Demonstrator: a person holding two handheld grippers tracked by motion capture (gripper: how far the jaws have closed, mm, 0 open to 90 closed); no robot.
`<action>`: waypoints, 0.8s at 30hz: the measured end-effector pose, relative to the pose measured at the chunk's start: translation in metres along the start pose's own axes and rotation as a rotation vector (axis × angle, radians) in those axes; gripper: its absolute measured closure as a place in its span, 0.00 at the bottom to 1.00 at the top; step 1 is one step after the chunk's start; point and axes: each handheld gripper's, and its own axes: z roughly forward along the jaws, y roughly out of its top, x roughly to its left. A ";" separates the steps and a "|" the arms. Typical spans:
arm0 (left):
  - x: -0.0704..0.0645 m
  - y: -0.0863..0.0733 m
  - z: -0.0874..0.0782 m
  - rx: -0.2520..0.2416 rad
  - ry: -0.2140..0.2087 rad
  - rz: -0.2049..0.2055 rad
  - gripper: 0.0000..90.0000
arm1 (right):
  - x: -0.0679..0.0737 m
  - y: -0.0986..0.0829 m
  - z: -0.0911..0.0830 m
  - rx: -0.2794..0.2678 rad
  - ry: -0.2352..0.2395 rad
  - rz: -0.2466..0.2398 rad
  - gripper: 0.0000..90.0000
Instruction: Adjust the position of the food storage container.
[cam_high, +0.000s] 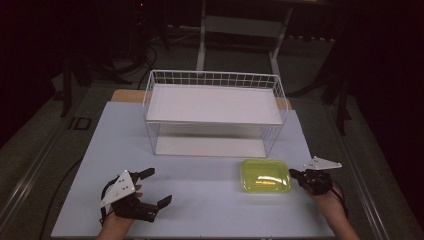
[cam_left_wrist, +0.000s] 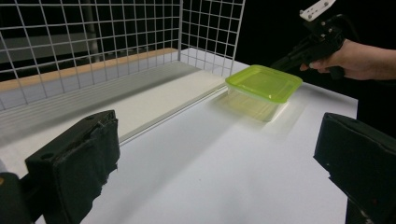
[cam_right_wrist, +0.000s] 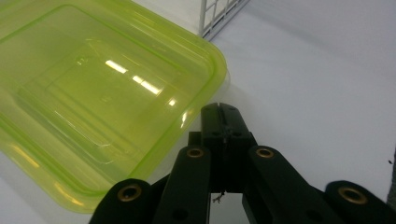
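Room: I see a dark space around the rig, with pale frame legs and cables dim on the floor at 12 o'clock.
Table (cam_high: 200, 200): a flat, matte, pale grey-white rectangle; a strip of wooden edge shows behind it.
Basket (cam_high: 215, 80): a white wire-grid box with square meshes, standing at 12 o'clock on the table, with a smooth white board lying across its top and another on its floor. In my left gripper view its grid wall (cam_left_wrist: 93, 42) rises at 11 o'clock.
Container (cam_high: 266, 175): translucent yellow-green plastic, rectangular with rounded corners and a glossy lid that catches the lights. It sits on the table at 4 o'clock from the basket, just in front of its right corner and apart from it.
Left gripper (cam_high: 152, 187): black, with a grey three-cornered plate on top, at 7 o'clock on the table. I see its padded jaws spread wide with nothing between them.
Right gripper (cam_high: 294, 174): at 3 o'clock of the container. In my right gripper view its jaws are pressed together with nothing between them, their tip (cam_right_wrist: 221, 112) just beside the container's rim (cam_right_wrist: 205, 93); I cannot tell whether they touch.
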 end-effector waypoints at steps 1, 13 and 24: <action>0.000 0.000 0.000 0.001 -0.001 0.000 0.01 | 0.000 0.001 0.000 -0.002 0.001 -0.002 1.00; -0.001 0.000 0.000 0.000 -0.004 -0.004 0.01 | 0.015 0.009 0.007 -0.020 0.052 -0.002 1.00; -0.001 0.000 0.001 0.005 -0.009 -0.005 0.01 | 0.036 0.022 0.015 -0.030 0.114 -0.029 1.00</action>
